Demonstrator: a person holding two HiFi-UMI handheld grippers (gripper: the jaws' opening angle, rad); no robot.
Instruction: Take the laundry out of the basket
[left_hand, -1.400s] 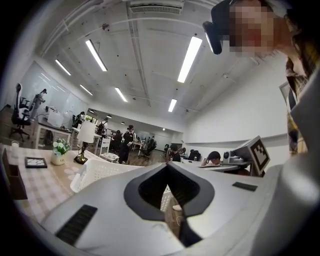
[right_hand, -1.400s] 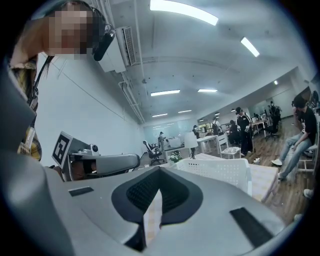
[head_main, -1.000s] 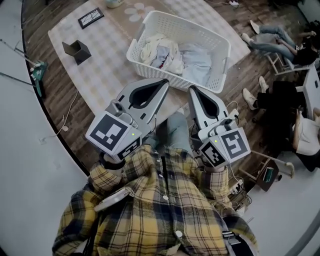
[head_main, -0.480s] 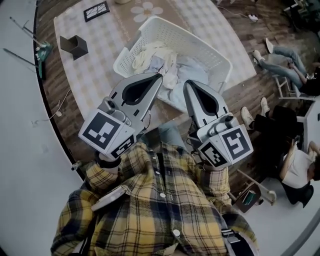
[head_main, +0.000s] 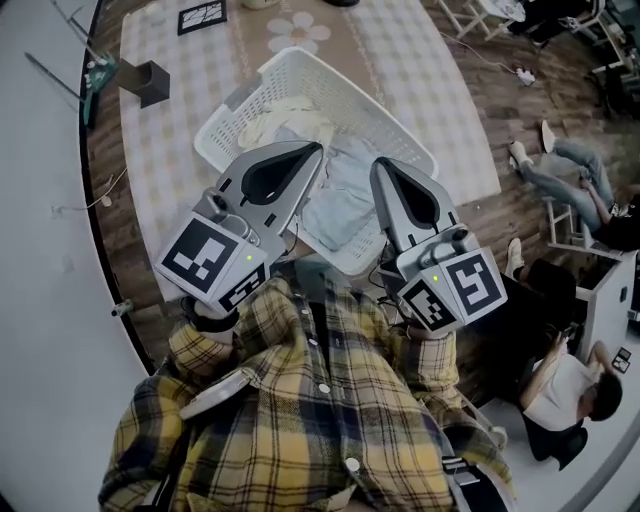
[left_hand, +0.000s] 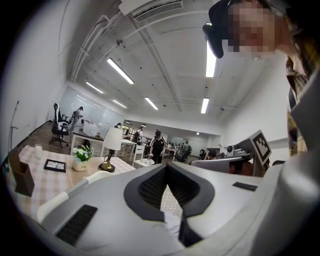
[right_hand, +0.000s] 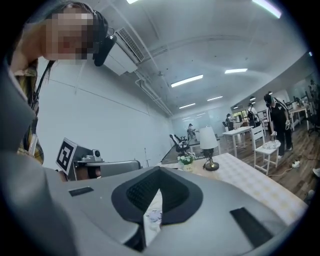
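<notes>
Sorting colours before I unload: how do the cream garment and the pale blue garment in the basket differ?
The cream garment sits at the far left of the white basket; the pale blue garment lies nearer the person, toward the right. The cream garment is bunched into folds; the pale blue garment spreads flatter. Both lie in that basket, ungripped.

I'm seeing the white lattice plastic laundry basket (head_main: 235, 100) sitting on the checked-cloth bench (head_main: 420, 90), with the pale crumpled laundry (head_main: 345, 185) lying inside it. The left claw (head_main: 316, 149) and right claw (head_main: 379, 164) are hanging side by side over the basket's near part. The dark open-topped box (head_main: 148, 82) is standing left of the basket, well apart, and the black-framed picture (head_main: 202, 15) is lying farther back.
</notes>
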